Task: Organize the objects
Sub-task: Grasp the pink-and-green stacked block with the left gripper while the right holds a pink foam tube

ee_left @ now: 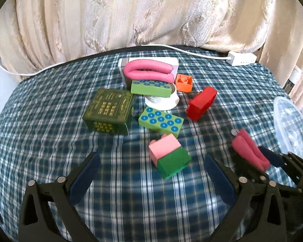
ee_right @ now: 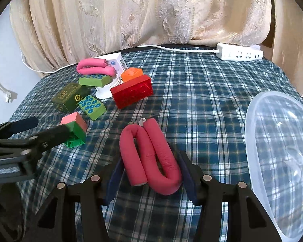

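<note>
Cream embroidered curtains hang behind a table (ee_right: 202, 100) covered in a blue-and-white plaid cloth, with a white power strip (ee_right: 240, 54) and its cord along the far edge.

Right hand-held gripper (ee_right: 150, 173) is clamped on a dark pink foam roller bent into a U (ee_right: 151, 157); both blue pads press its sides, just left of a clear plastic bowl (ee_right: 280, 161). Left hand-held gripper (ee_left: 151, 171) is spread wide with nothing in it, hovering near a pink-and-green toy block (ee_left: 168, 156).

Rest of the pile sits further back: a dark green box with gold print (ee_left: 109, 113) (too small to read), two light green blocks with blue dots, one flat on the cloth (ee_left: 160, 122) and one propped on a white cup-shaped thing (ee_left: 150, 87), a red translucent brick (ee_right: 132, 93), a small orange block (ee_right: 131, 73), and a lighter pink bent foam roller (ee_left: 149, 71) lying against a white carton (ee_right: 116, 62). Carton has a barcode, text unreadable.
</note>
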A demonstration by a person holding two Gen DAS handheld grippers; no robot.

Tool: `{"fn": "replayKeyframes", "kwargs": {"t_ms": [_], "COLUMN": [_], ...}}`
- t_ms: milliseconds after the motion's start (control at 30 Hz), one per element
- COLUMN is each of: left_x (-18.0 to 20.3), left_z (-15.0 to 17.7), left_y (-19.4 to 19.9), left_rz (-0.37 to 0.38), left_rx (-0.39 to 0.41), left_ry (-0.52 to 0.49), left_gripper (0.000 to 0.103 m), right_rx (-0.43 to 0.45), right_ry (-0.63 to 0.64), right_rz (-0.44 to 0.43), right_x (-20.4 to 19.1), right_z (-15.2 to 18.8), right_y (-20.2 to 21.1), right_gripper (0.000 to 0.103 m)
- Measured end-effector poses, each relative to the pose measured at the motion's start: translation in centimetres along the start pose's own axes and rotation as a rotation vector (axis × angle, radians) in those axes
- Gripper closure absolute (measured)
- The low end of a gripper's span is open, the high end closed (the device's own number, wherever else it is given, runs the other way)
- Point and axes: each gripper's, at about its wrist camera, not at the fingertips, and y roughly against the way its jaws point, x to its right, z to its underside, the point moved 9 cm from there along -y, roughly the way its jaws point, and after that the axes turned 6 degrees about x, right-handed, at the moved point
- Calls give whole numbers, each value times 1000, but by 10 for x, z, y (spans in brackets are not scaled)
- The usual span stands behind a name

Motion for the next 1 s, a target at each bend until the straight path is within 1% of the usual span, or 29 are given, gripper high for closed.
{"fn": "replayKeyframes", "kwargs": {"t_ms": [67,100,233,367,433,500,533,567,600,667,733,833,1000], "left_x": [-1,-2,-3,-2,-2,-3,-3,-4,-4,-6,-6,-5,-1], "left_z": [1,2,6,7,8,11,12,13,14,13,10,6,6], "left_y": [-8,-10,-16,-18,-21,-24,-25,-25,-24,-21,-14,-7,1], "left_rz": [-13,-11,-16,-10,-5,9,20,30,41,42,34,32,38], "left_rx": [-17,-24,-33,-38,-49,-66,-75,-78,-80,-69,-46,-26,-15], "left_ry": [3,10,16,18,24,36,44,51,60,63,53,43,28], "left_gripper": [13,15,15,26,34,51,55,63,67,68,70,70,70], "right_rx": [3,4,5,5,5,5,5,6,7,13,26,45,72], "right_ry": [-10,-13,-19,-18,-18,-19,-19,-21,-25,-30,-34,-39,-50], "right_rz": [-11,-14,-20,-20,-20,-22,-22,-25,-29,-37,-44,-56,-69], "right_x": [2,2,2,2,2,2,2,3,3,3,2,2,3], "right_z": [1,1,1,1,1,1,0,1,1,0,-1,-3,-5], "right_y": [1,1,2,2,2,2,2,3,3,4,7,10,15], "right_gripper": [46,46,46,46,46,46,46,46,46,46,46,47,47]}}
